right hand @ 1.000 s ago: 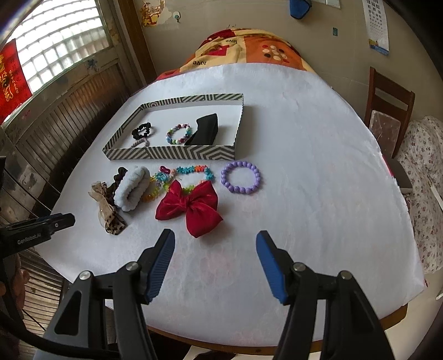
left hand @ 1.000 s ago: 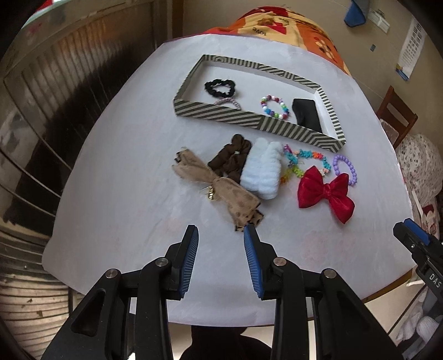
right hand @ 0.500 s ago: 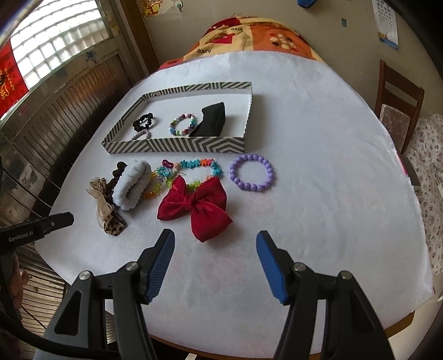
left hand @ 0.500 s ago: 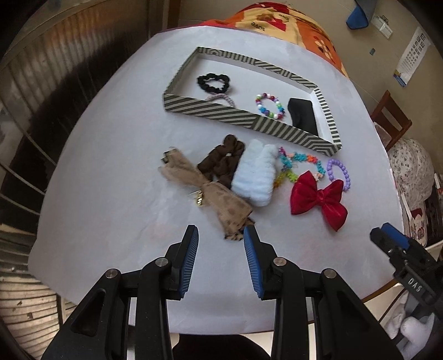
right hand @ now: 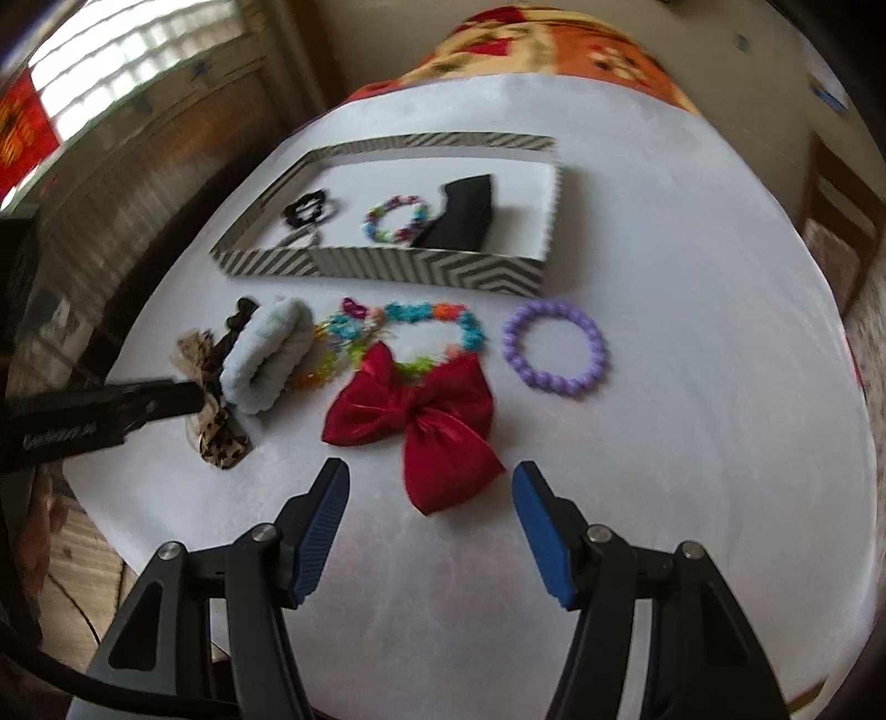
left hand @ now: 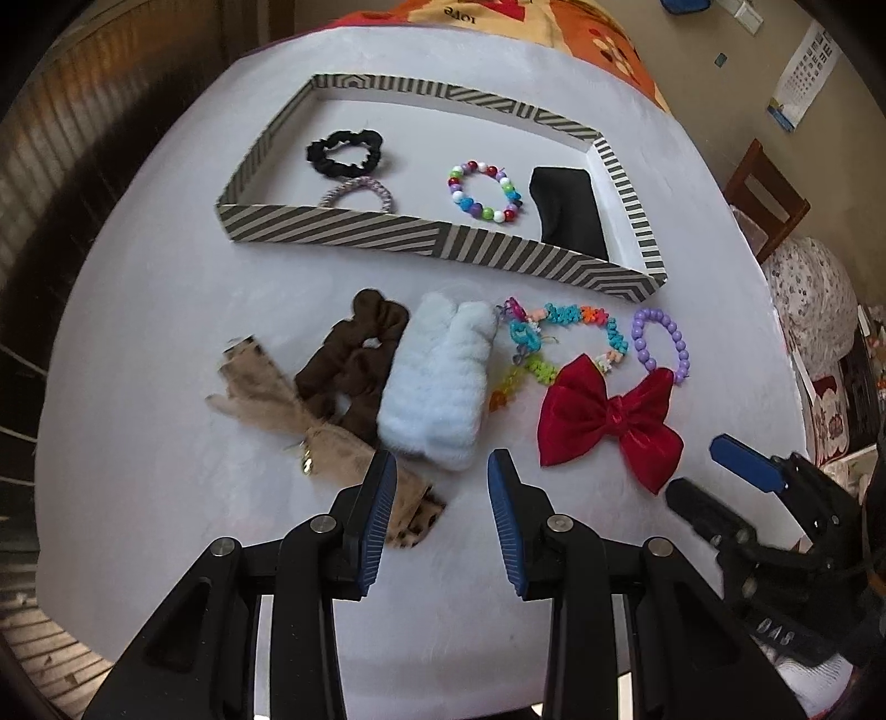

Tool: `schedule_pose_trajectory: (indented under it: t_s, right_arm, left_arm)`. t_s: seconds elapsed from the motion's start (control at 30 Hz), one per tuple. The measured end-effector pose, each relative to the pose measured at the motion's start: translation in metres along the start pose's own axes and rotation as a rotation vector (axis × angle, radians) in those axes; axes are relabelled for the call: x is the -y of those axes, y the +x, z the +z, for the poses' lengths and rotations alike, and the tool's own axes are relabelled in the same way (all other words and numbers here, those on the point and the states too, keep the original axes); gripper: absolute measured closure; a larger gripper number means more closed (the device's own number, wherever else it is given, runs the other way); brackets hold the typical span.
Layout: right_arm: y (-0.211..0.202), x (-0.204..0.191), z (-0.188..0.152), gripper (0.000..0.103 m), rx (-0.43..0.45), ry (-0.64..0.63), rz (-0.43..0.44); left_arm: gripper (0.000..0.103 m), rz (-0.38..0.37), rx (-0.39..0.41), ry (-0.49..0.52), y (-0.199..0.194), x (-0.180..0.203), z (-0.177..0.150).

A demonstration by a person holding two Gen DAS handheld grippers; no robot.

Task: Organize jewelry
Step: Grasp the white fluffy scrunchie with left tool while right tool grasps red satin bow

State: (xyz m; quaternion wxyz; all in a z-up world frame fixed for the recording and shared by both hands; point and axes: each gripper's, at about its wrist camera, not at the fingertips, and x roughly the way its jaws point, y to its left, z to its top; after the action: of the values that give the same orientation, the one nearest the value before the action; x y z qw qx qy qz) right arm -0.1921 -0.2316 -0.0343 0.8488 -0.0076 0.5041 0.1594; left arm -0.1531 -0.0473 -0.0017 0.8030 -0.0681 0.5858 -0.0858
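A striped shallow box (left hand: pixel 354 232) (right hand: pixel 387 266) on the white table holds a black scrunchie (left hand: pixel 344 152), a thin pink hair tie (left hand: pixel 360 191), a multicoloured bead bracelet (left hand: pixel 484 191) and a black folded item (left hand: pixel 567 213). In front of it lie a leopard-print bow (left hand: pixel 310 432), a brown scrunchie (left hand: pixel 354 360), a pale blue fluffy scrunchie (left hand: pixel 437 382), a colourful plastic bracelet (left hand: pixel 559 338), a purple bead bracelet (right hand: pixel 554 346) and a red bow (right hand: pixel 421 421). My left gripper (left hand: pixel 440 487) is open just before the fluffy scrunchie. My right gripper (right hand: pixel 429 498) is open, straddling the red bow's near tip.
The table's front edge (right hand: pixel 166 559) runs close under both grippers. A wooden chair (left hand: pixel 767 188) and a floral cushion stand to the right. A patterned orange blanket (right hand: pixel 554 50) lies beyond the table's far end. A barred window is at left.
Both grippers have moved forward and lower toward the loose items; the left now reaches the leopard bow and fluffy scrunchie, the right the red bow. Jaw openings look unchanged.
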Motion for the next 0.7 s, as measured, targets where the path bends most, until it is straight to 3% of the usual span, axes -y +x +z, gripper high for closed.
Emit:
schedule_pose_trajectory:
  t_s: [0.3,0.57,0.63,0.7]
  right_arm:
    - [0.03,-0.029,0.038,0.037,-0.075,-0.358,0.053]
    - [0.069,-0.021,0.041,0.037,-0.171,-0.396,0.034]
    - [0.069,-0.019,0.035,0.047,-0.179,-0.388,0.048]
    - [0.069,-0.016,0.029,0.065,-0.175,-0.367,0.058]
  left_arm:
    - [0.078,0.024,-0.055,0.043,0.027,0.002,0.02]
    - [0.08,0.014,-0.057,0.063,0.036,-0.001,0.029]
    - [0.087,-0.002,-0.044,0.053,0.034,-0.006,0.031]
    - [0.09,-0.015,-0.036,0.043,0.031,-0.009,0.031]
